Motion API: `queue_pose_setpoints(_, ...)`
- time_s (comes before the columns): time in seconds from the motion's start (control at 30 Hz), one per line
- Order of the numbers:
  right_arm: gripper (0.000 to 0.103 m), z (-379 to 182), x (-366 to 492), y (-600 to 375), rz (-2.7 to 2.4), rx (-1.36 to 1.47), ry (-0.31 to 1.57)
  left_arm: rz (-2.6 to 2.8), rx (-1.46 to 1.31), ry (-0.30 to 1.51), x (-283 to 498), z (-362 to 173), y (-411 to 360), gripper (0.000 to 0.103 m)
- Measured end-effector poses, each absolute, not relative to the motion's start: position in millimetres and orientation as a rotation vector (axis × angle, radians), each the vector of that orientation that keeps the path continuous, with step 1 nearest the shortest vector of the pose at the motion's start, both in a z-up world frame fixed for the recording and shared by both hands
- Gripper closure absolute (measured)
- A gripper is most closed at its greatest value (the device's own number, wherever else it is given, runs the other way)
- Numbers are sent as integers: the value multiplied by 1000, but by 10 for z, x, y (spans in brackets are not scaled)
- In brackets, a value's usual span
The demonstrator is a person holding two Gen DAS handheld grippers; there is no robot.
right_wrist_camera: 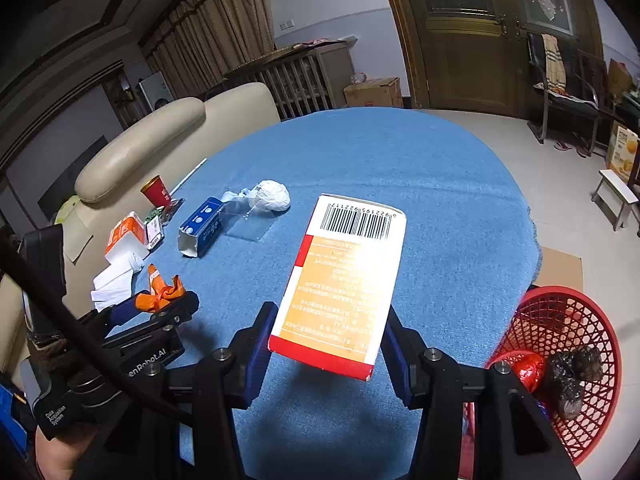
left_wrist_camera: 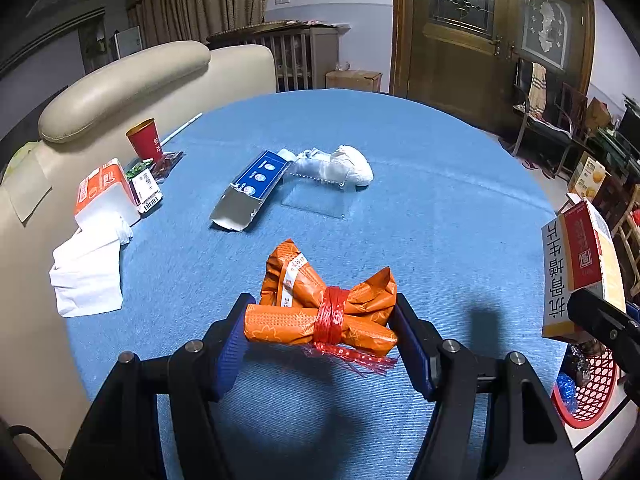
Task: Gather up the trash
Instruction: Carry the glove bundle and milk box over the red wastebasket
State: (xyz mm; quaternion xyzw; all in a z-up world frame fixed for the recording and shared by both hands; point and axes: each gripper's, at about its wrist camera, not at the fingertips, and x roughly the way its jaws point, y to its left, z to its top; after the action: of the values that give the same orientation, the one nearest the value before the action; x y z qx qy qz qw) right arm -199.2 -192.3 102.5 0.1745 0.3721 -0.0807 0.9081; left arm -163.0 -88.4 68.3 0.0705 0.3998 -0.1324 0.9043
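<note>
I have both tools loaded. My left tool (left_wrist_camera: 320, 330) is clamped on the crumpled orange paper wrapper tied with a red plastic string (left_wrist_camera: 326, 308); the blue pads press its two ends and the bundle sits across the gap between them. I cannot tell if it hangs just above the blue cloth of the table (left_wrist_camera: 440, 200) or touches it. I judge it is held crosswise like this because the tied middle is the stiffest part and the ends give the pads something to bite.

My right tool (right_wrist_camera: 325, 338) is clamped on the flat orange and white cardboard box with a barcode (right_wrist_camera: 344, 280), holding it by its long sides near the red lower end, so most of the box sticks forward over the table, tilted up. The red plastic mesh basket (right_wrist_camera: 560, 360) stands on the floor just off the right edge of the table, near this tool, with some dark and red rubbish already inside. I think the box is lifted so it can go over the rim there.

More trash lies toward the far left of the table: an open blue carton (left_wrist_camera: 256, 184), a white crumpled plastic bag (left_wrist_camera: 344, 164), white tissues (left_wrist_camera: 88, 272) and a red paper cup (left_wrist_camera: 145, 140), well apart from both tools.
</note>
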Motion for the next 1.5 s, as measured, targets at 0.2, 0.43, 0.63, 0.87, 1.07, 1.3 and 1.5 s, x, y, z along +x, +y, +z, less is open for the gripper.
queue_pose_setpoints(0.2, 50, 1055, -2022, -1935, -167, 362, 758, -272, 148, 826, -1637, 687, -892, 34)
queue_pose_setpoints(0.43, 50, 1073, -2050, -1931, -166, 362, 750, -274, 146, 826, -1635, 685, -888, 34)
queue_pose_setpoints(0.63, 50, 1100, -2080, -1933, -165, 360, 744, -274, 147, 826, -1641, 696, -897, 34)
queue_pose_setpoints(0.87, 50, 1115, -2127, -1967, -170, 366, 738, -280, 154, 826, -1650, 693, -936, 34)
queue_pose_setpoints(1.07, 50, 1115, -2167, -2004, -176, 375, 735, -285, 162, 824, -1656, 689, -970, 34)
queue_pose_setpoints(1.3, 50, 1124, -2212, -2051, -183, 382, 728, -293, 172, 823, -1673, 680, -1015, 34)
queue_pose_setpoints(1.5, 50, 1108, -2255, -2108, -192, 392, 729, -303, 182, 823, -1666, 666, -1056, 34)
